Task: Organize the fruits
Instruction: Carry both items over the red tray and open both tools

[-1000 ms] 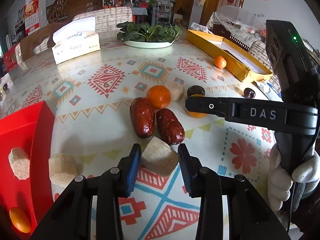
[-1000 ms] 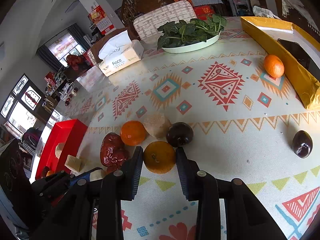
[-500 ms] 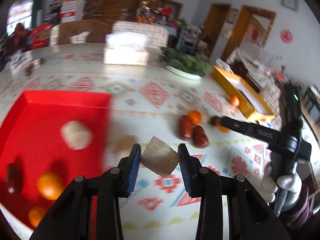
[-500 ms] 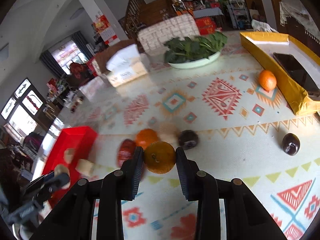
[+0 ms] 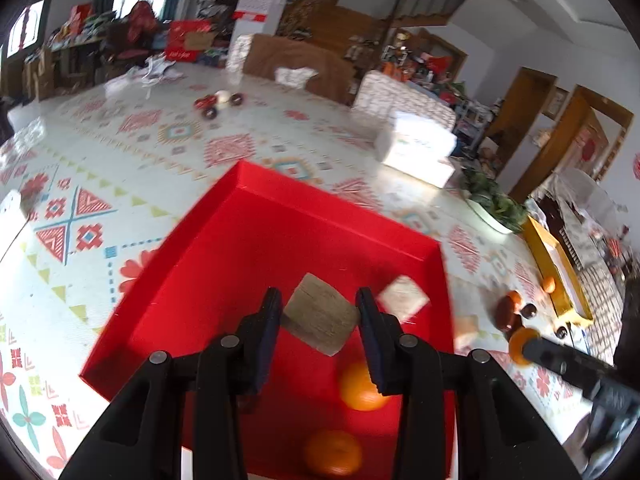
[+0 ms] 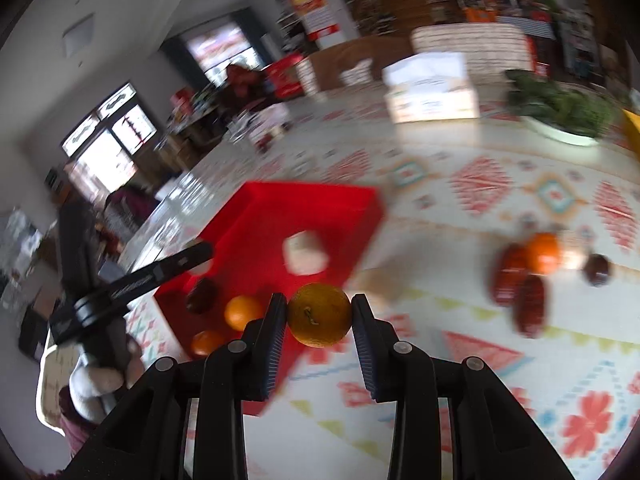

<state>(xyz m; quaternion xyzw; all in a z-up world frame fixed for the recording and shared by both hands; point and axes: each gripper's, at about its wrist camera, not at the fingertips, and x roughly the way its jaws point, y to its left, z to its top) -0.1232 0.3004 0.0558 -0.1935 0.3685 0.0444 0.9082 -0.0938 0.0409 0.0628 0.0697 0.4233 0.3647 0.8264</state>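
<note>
My left gripper [image 5: 318, 322] is shut on a beige sugarcane chunk [image 5: 320, 319] and holds it above the red tray [image 5: 248, 224]. The tray holds another beige chunk [image 5: 403, 297] and two oranges [image 5: 362, 388]. My right gripper [image 6: 319, 316] is shut on an orange [image 6: 319, 315], held above the table by the red tray's [image 6: 328, 200] near corner. In the right wrist view the tray holds a beige chunk [image 6: 305, 255], two small oranges [image 6: 242, 311] and a dark fruit [image 6: 201, 295]. Red dates [image 6: 529, 304], an orange [image 6: 543, 253] and a dark fruit [image 6: 596, 269] lie on the tablecloth to the right.
A tissue box [image 5: 416, 150] and a plate of greens [image 5: 494, 206] stand at the back. A yellow box [image 5: 556, 264] sits at the far right. A beige chunk [image 5: 466, 326] lies on the cloth just right of the tray. A toy car [image 5: 218, 103] sits far back.
Both grippers have swung left from the fruit pile to the red tray, each carrying its piece. The left one now hangs over the tray's inside.
</note>
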